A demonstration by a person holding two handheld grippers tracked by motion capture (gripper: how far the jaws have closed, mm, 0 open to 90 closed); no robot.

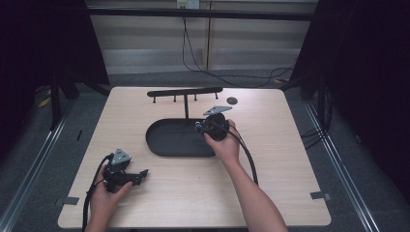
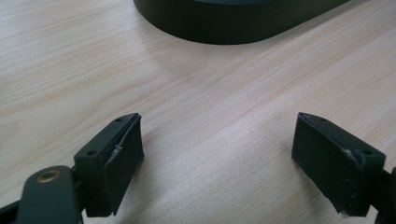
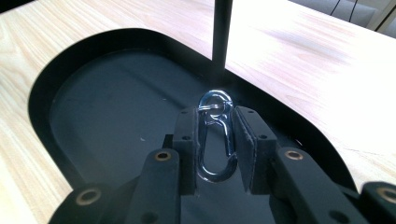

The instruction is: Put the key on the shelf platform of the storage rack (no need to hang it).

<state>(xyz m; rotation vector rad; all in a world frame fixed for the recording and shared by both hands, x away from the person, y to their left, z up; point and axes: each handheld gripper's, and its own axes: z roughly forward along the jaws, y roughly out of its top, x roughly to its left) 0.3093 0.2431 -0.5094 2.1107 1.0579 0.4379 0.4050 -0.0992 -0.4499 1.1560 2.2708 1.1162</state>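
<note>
Silver metal, a snap clip [image 3: 215,140], pinched between the two black pads of the right hand-held gripper [image 3: 215,148], long axis along the jaws, ring end poking out past the tips, hook end back toward the body. Jaws narrow, pressed on both flanks of the clip. Directly beneath, the dark floor of an oval black tray [image 3: 107,107]; just ahead of the tips, the thin black post [image 3: 222,30] rising from the tray's far rim. Seen from above, right hand-held gripper [image 1: 199,126] at the tray's right end [image 1: 164,145], tips pointing left over the tray, near the foot of the post [image 1: 186,108]; crossbar [image 1: 184,91] with small pegs well above and beyond. Small dark disc [image 1: 232,100] on the desk [image 1: 270,159], off behind that gripper, apart from the tray.

Left hand-held gripper [image 1: 143,172] low over bare desk, well apart from the right one, nearer the person's edge, tips pointing right. Jaws wide, nothing between the pads [image 2: 122,163], only pale wood grain [image 2: 215,154] under them. Ahead of its tips, the curved black wall of the tray [image 2: 224,23], near but not touching.
</note>
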